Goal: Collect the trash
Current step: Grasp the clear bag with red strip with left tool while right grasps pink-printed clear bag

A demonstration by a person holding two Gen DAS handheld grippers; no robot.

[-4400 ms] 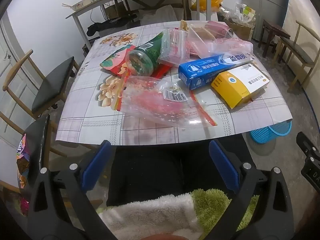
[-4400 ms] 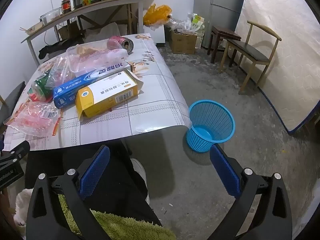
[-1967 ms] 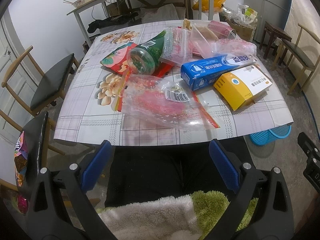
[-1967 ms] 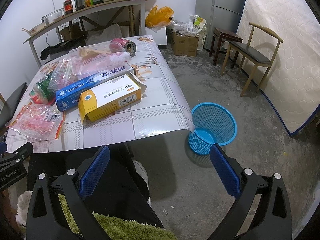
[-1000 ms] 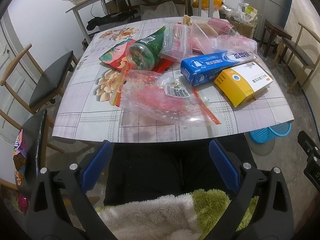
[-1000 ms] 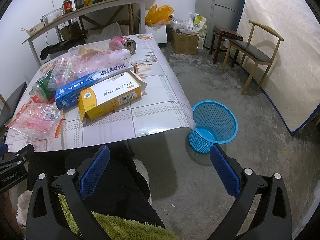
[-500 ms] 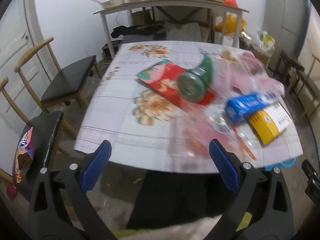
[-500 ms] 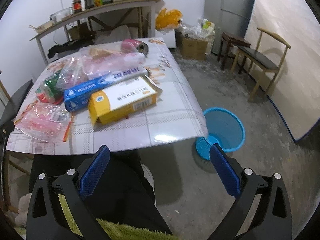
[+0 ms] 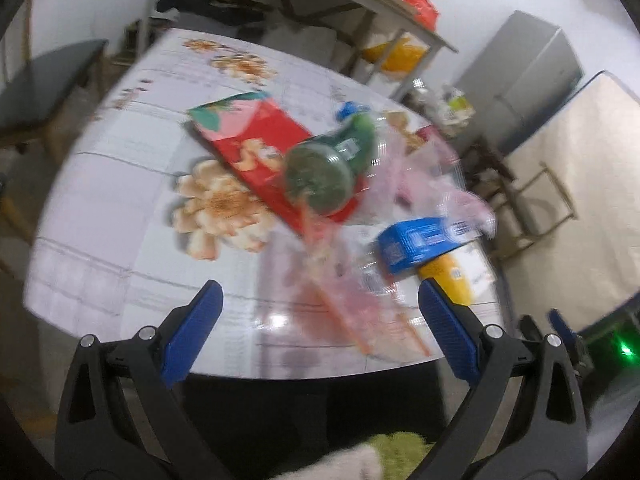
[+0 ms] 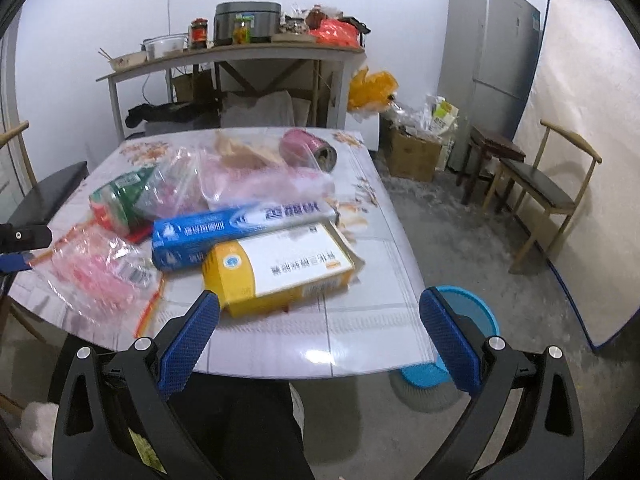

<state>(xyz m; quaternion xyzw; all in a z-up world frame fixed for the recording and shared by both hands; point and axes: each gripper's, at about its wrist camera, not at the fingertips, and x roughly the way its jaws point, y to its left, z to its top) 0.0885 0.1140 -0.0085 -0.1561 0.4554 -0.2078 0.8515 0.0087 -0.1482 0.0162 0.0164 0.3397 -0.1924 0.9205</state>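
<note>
Both the left tongs (image 9: 318, 326) and the right tongs (image 10: 319, 330) stand wide and empty at the lower frame, because the trash, like the yellow box (image 10: 278, 270), lies on the counter (image 10: 360, 320), and the blue basket (image 10: 486, 314) waits lower right.

- A grey fridge (image 10: 490, 60) stands against the back wall.
- A wooden chair (image 10: 550, 196) sits beside a leaning mattress (image 10: 580, 152).
- A cluttered shelf table (image 10: 236, 54) carries a rice cooker (image 10: 246, 22).
</note>
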